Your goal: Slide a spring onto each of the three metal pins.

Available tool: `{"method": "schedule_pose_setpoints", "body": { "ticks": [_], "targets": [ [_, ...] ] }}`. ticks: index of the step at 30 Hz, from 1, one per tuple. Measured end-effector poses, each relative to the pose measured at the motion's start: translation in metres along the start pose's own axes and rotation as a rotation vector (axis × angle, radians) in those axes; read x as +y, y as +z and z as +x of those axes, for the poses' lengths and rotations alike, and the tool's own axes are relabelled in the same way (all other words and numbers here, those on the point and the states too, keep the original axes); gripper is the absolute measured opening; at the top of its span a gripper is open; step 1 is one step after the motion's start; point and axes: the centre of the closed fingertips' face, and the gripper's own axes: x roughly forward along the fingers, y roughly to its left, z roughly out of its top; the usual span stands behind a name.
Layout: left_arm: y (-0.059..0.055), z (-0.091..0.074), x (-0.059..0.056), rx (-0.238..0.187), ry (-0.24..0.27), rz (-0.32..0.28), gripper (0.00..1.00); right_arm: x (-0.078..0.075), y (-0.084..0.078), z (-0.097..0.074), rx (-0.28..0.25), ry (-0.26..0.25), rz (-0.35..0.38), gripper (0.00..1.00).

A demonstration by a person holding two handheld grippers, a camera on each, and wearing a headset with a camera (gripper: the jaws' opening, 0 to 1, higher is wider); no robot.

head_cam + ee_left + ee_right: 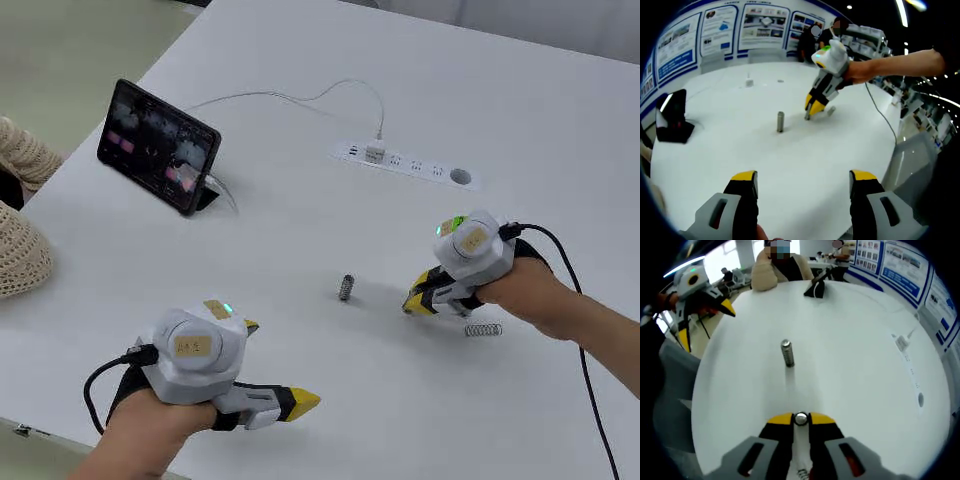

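Spring [483, 329] lying flat, spring-clad pin [346, 288] standing upright

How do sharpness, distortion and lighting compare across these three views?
Head view: sharp, evenly lit, faint shadows by the standing pin and loose spring. Left gripper view: heavy fisheye curving the table edge, softer overall, ceiling light glaring upper right. Right gripper view: same curvature; held pin at the tongs slightly soft.

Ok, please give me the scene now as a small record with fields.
left hand-held gripper: open, empty
right hand-held gripper: shut on metal pin, tips down at the table
pin with spring: upright, mid-table, untouched
loose spring: lying flat near right hand-held gripper
table: white; tablet and power strip on far side
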Motion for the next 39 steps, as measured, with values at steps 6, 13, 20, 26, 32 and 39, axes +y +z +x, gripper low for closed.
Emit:
{"method": "schedule_pose_setpoints", "body": {
  "ticks": [6,13,20,26,32,39],
  "targets": [
    [0.004,0.0,0.0,-0.004,-0.002,0.005,0.76,0.001,-0.003,-0.002,0.002,-0.003,0.016,0.19],
    [0.008,0.001,-0.003,-0.01,-0.008,0.011,0.76,0.002,-0.006,-0.012,-0.019,-0.019,0.05,0.29],
    [0.008,0.001,-0.006,-0.014,-0.013,0.011,0.76,0.001,-0.008,-0.023,-0.066,-0.033,0.129,0.37],
    [0.009,-0.001,-0.007,-0.021,-0.014,0.006,0.76,0.004,-0.005,-0.031,-0.119,-0.037,0.189,0.41],
    [0.01,-0.001,-0.008,-0.022,-0.016,0.004,0.76,0.008,-0.003,-0.037,-0.154,-0.048,0.217,0.41],
    [0.013,-0.001,-0.009,-0.026,-0.018,0.005,0.76,0.012,0.0,-0.046,-0.229,-0.065,0.287,0.44]
  ]
}}
